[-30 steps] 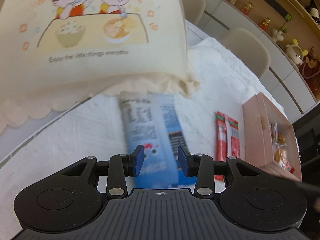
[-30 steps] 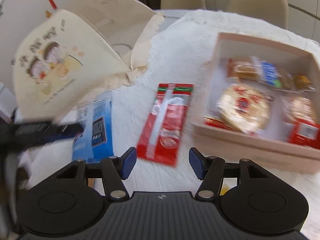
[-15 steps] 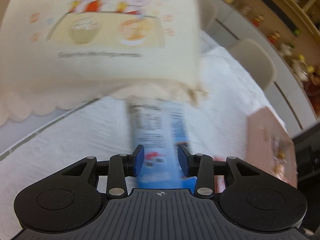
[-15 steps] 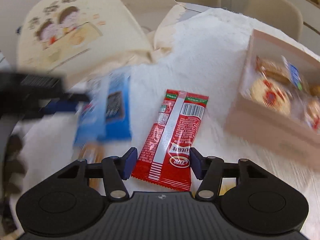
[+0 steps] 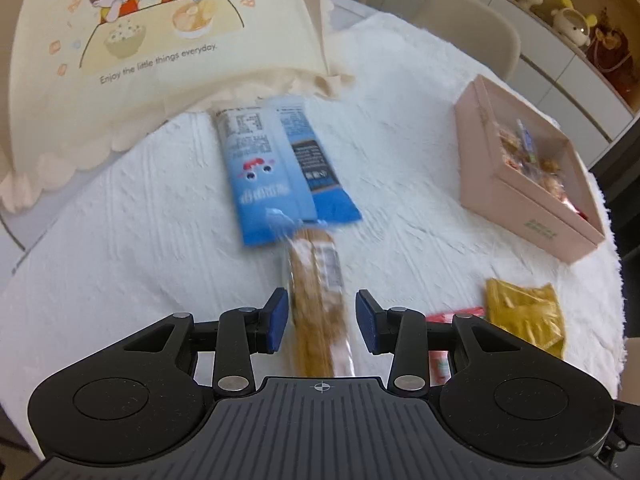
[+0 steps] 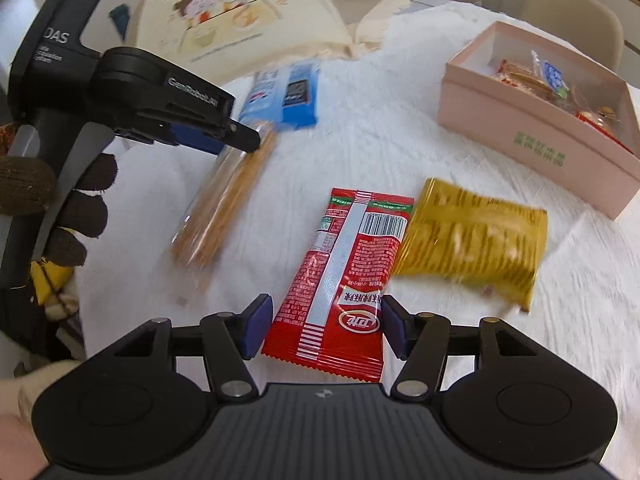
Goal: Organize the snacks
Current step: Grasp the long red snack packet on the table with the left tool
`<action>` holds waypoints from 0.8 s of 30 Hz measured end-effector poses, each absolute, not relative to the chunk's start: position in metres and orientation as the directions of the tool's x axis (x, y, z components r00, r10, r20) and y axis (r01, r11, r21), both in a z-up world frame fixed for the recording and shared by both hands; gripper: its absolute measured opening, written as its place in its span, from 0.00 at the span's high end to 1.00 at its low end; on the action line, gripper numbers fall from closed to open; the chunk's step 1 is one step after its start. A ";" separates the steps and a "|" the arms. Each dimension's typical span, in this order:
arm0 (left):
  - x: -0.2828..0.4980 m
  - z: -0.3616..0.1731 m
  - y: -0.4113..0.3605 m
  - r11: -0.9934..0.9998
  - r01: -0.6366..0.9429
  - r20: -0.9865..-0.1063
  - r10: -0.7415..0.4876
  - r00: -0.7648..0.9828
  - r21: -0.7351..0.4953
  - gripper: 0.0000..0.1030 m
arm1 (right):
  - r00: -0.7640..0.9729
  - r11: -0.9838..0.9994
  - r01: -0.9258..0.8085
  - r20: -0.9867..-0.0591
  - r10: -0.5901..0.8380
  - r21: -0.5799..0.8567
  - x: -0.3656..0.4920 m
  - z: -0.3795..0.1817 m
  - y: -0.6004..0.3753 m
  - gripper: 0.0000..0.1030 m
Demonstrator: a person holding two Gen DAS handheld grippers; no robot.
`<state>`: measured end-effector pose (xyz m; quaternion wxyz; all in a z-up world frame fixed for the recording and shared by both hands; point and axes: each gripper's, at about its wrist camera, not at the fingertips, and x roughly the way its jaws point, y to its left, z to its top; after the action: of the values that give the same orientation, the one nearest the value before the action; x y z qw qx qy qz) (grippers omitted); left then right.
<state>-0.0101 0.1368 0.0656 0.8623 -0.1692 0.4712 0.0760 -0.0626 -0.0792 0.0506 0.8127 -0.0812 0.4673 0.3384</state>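
Note:
My left gripper is open, its jaws either side of a clear pack of tan biscuit sticks lying on the white cloth; it also shows in the right wrist view, with the left gripper over its far end. A blue snack pack lies beyond it. My right gripper is open, straddling the near end of a red snack pack. A yellow pack lies right of it. A pink box holds several snacks.
A cream tote bag with a cartoon print stands at the back left, touching the blue pack's far end. The pink box sits at the right near the table's edge. Beige chairs stand behind the table.
Both grippers pulled back toward me. The left one left the blue pack and now straddles the biscuit sticks. The right one now straddles the red pack; the yellow pack came into view.

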 end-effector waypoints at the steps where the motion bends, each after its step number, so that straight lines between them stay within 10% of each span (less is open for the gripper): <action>1: -0.013 0.069 0.134 0.929 -0.288 -0.832 -0.037 0.554 -0.233 0.59 | 0.325 0.749 -0.632 -0.810 0.488 0.198 -0.066 0.052 -0.083 0.42; 8: -0.019 0.076 0.075 0.939 -0.131 -0.828 -0.208 0.521 -0.318 0.59 | 0.473 0.819 -0.552 -0.751 0.460 0.154 -0.063 0.076 -0.130 0.33; 24: -0.010 0.044 0.025 0.994 -0.071 -0.896 -0.045 0.442 -0.085 0.43 | 0.621 0.952 -0.301 -0.769 0.152 -0.055 0.015 0.041 -0.171 0.35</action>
<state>-0.0099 0.0250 0.0437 0.8472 -0.0549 0.5283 0.0075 0.0154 -0.1710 0.0413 0.8957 -0.0896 0.4168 0.1266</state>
